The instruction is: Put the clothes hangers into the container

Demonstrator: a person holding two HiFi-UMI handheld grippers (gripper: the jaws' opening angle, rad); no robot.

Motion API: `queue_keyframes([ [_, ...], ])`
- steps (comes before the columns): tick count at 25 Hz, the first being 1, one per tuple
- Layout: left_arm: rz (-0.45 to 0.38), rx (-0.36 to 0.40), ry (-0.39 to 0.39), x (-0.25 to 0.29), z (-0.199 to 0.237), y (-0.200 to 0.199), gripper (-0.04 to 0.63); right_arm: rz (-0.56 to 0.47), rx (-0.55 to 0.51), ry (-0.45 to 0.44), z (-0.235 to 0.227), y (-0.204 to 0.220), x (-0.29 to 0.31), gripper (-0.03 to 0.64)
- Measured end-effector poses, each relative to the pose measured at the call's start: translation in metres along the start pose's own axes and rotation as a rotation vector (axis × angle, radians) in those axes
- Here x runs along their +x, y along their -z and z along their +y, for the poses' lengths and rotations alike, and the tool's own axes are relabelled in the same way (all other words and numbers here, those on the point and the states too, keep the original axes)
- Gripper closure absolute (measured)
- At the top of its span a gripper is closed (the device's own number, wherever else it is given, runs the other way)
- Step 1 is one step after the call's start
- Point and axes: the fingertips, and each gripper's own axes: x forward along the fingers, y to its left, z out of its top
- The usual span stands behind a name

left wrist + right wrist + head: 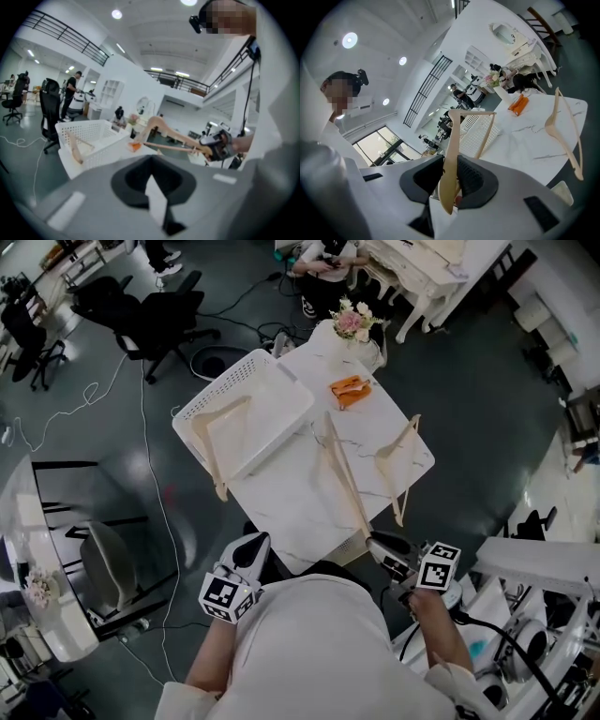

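White basket (216, 381) sits at the far left of the marble surface (291, 502). One hanger in it: the basket hanger (211, 457) lies on the basket floor toward the left wall, and one arm tip pokes out over the near rim. I can see nothing else in the basket. The left gripper view shows the same hanger leaning along the inside of the perforated wall. The right claw (450, 168) is pinching the held hanger (451, 154), one wooden arm squeezed upright between the two dark pads, with its tip sticking out below them. From the head view this hanger (345, 479) runs from the right claw (389, 549) at the near edge out across the middle of the surface. Its far end is near the basket's right corner but outside it. In the left gripper view it looks raised off the surface, not lying on it. A loose hanger (395, 442) lies flat near the right edge, well apart from both claws and from the basket. The left claw (150, 176) is pressed together with nothing in it, at the near edge, left of the right one. An orange item (349, 390) and some flowers (352, 320) sit at the far end.
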Motion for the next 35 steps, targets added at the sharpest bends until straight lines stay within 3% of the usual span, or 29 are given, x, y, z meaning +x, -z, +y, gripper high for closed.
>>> queue_keyframes([
  [8,-0.006,0.005,0.02,0.002,-0.002,-0.001,0.594,-0.032,-0.077,-0.06,0.036,-0.021,0.013,0.532],
  [21,-0.03,-0.006,-0.049,-0.032,0.031,-0.006,0.594,0.024,-0.06,-0.128,0.038,-0.022,0.12,0.532],
  [27,-0.027,-0.012,-0.061,-0.043,0.051,-0.005,0.594,0.065,-0.042,-0.084,0.022,-0.027,0.184,0.531],
  [35,-0.026,-0.024,-0.075,-0.055,0.084,-0.009,0.594,0.094,-0.026,0.067,0.007,-0.034,0.263,0.531],
])
